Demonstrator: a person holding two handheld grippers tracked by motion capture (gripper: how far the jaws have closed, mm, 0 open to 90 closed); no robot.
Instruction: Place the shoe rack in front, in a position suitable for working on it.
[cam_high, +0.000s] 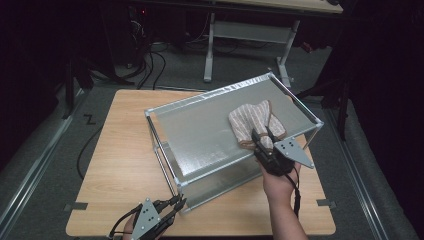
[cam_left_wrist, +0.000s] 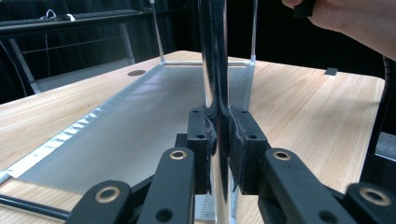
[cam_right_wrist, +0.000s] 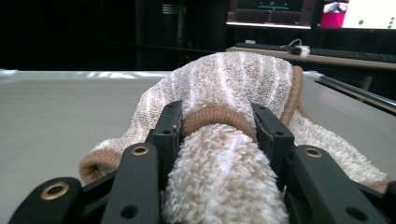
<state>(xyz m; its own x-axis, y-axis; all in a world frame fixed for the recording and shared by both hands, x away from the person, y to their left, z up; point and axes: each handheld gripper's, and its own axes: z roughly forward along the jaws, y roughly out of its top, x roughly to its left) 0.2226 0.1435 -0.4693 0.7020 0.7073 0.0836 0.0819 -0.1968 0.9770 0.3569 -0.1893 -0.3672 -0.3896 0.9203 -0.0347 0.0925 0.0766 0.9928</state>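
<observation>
A beige towel with white stripes (cam_high: 252, 122) lies bunched on the top shelf of a metal-framed rack (cam_high: 210, 95), toward its right side. My right gripper (cam_high: 263, 135) reaches onto that shelf from the near edge. In the right gripper view the towel (cam_right_wrist: 233, 79) has a rolled fold with a brown hem squeezed between both pads of the right gripper (cam_right_wrist: 217, 121), which is shut on it. My left gripper (cam_high: 180, 200) sits low at the rack's near left corner. In the left gripper view, that gripper (cam_left_wrist: 222, 135) is clamped on the shiny upright corner post (cam_left_wrist: 215, 70).
The rack stands on a wooden table (cam_high: 120, 150), with its lower shelf (cam_left_wrist: 140, 121) stretching away behind the post. The person's right hand (cam_left_wrist: 355, 21) shows above the rack. A desk frame and cables stand on the floor beyond the table.
</observation>
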